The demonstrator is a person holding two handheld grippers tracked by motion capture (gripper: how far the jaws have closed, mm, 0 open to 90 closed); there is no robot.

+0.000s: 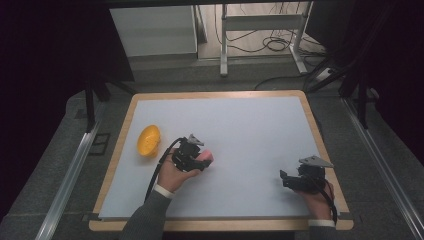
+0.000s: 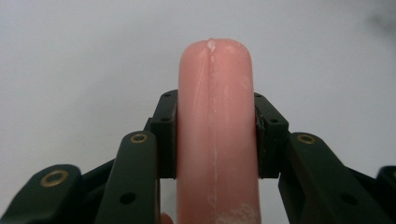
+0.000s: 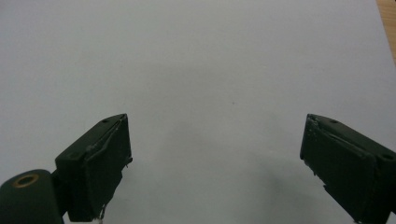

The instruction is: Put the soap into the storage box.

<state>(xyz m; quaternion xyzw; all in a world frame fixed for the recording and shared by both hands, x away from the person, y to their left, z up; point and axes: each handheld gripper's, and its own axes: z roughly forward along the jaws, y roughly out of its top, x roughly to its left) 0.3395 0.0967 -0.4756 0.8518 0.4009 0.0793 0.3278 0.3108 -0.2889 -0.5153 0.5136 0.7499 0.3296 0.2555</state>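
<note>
A pink sausage-shaped piece [image 2: 215,126] runs lengthwise between the jaws of my left gripper [image 2: 215,135], whose black pads press on both its sides. In the high view that left gripper [image 1: 200,161] hovers over the left middle of the white mat [image 1: 250,125], the pink sausage [image 1: 206,158] sticking out to its right. A yellow bowl-like object [image 1: 148,140] lies on its side near the mat's left edge, a short way left of that hand. My right gripper [image 1: 285,179] rests near the front right of the mat, and in its own view the right gripper [image 3: 215,163] stands wide open over bare mat.
The mat lies on a wooden board [image 1: 116,165] with grey carpet [image 1: 60,150] around it. Metal rails [image 1: 65,185] run along both sides. A white table frame [image 1: 260,30] and cables stand on the floor beyond the far edge.
</note>
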